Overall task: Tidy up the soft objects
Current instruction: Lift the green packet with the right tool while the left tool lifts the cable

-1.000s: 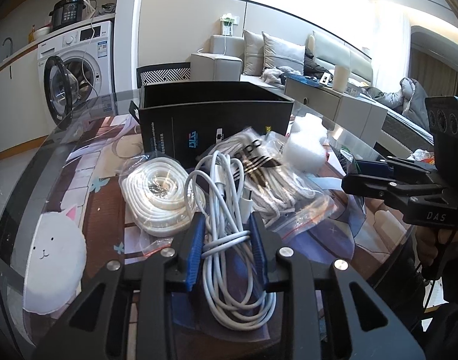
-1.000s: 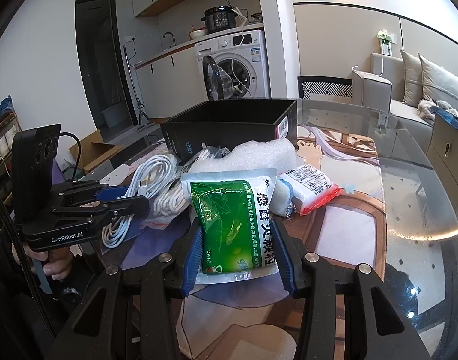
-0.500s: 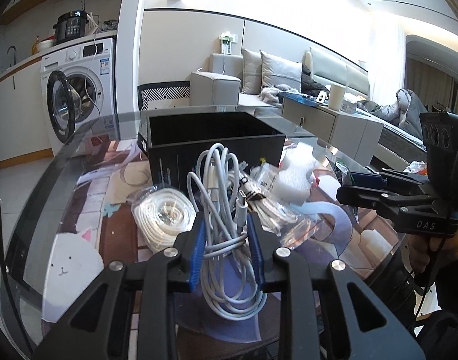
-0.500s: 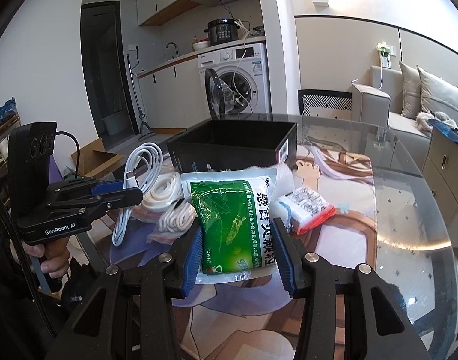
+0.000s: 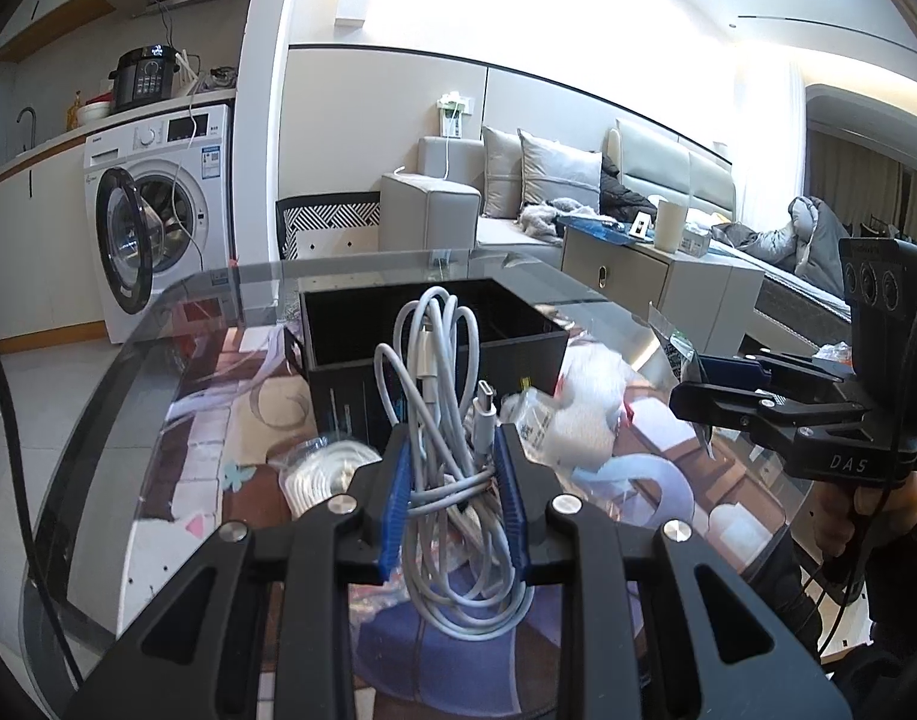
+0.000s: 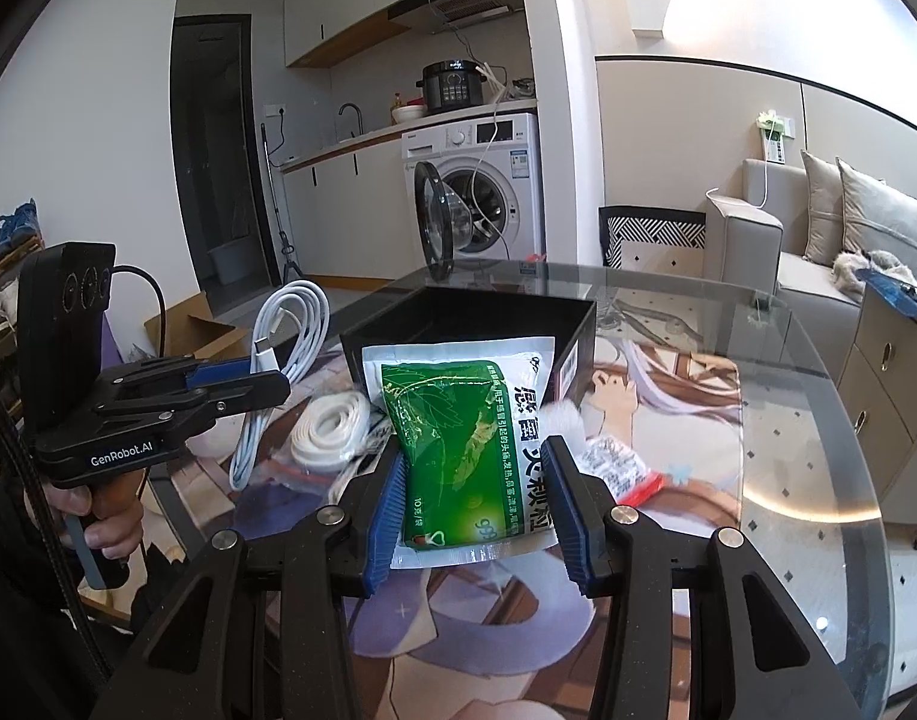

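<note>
Claws (image 5: 452, 480) above glass table (image 6: 806, 420); washing machine (image 6: 488, 180) behind.

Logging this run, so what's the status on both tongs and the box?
Left tongs shut on white cable bundle, lifted. Right tongs shut on green packet. Black box open ahead, nothing blocking it.

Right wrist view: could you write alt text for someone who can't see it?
A handheld two-finger tool grips a green-and-white packet above a round glass table, in front of an open black box. At left, a second handheld tool holds up a bundled white cable; a washing machine stands behind.
</note>
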